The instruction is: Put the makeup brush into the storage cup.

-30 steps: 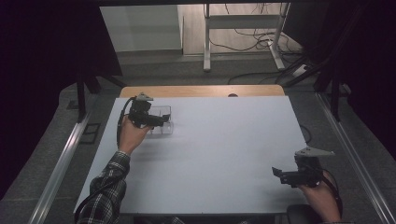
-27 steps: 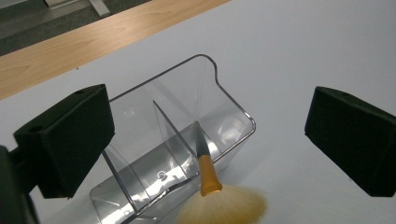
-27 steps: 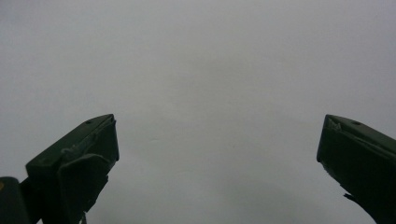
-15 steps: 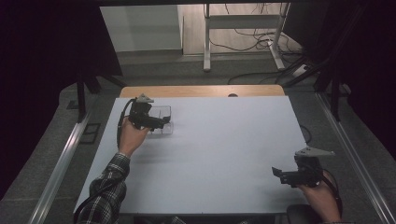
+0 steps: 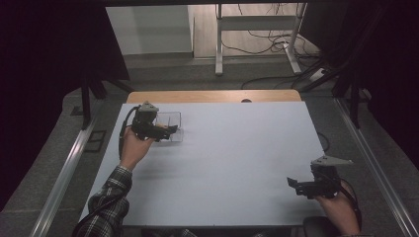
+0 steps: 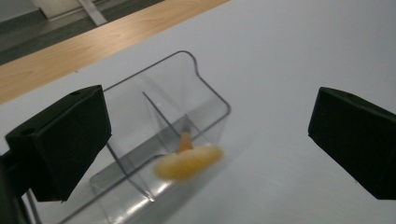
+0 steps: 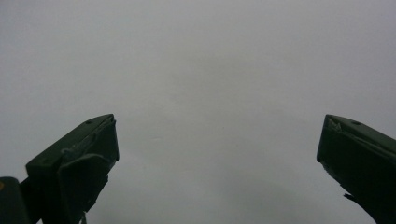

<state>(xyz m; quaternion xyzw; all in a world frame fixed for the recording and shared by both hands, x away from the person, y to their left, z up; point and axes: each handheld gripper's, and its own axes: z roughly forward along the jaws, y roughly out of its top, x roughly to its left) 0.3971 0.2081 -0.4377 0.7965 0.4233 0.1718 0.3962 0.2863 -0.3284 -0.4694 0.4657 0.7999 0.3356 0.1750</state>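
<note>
— Spreading across most of the high view is the broad, pale grey rectangular tabletop (image 5: pixel 237 163), with a light wooden strip (image 5: pixel 212 96) running along its far edge. Are you seeing that too?

— Yes, and the same wooden strip is showing at the top left of the left gripper view. What is sitting on the table?

— Standing near the far left corner is a clear plastic rectangular box with inner dividers (image 5: pixel 170 123). It is resting upright on the grey surface, just short of the wooden strip.

— And the tools?

— The left black two-jaw gripper (image 5: pixel 165 130) is hovering right at that box, the person's left hand (image 5: pixel 133 148) wrapping its handle and a plaid sleeve (image 5: pixel 106 197) trailing behind. Its jaws are standing wide apart, and nothing is lying between them.

— The right one?

— The right black two-jaw gripper (image 5: pixel 292 183) is waiting well apart from the box, near the table's near right corner, with a grey three-cornered plate (image 5: pixel 331 161) on top. In its own view the jaws are also spread wide over bare grey tabletop, holding nothing.

— Anything inside the box?

— In the left gripper view, a small soft-looking yellow-orange piece (image 6: pixel 187 161) is lying in one compartment of the box (image 6: pixel 168 135), against the near clear wall beside a divider. It is looking blurred, so I cannot tell exactly what it is.
</note>
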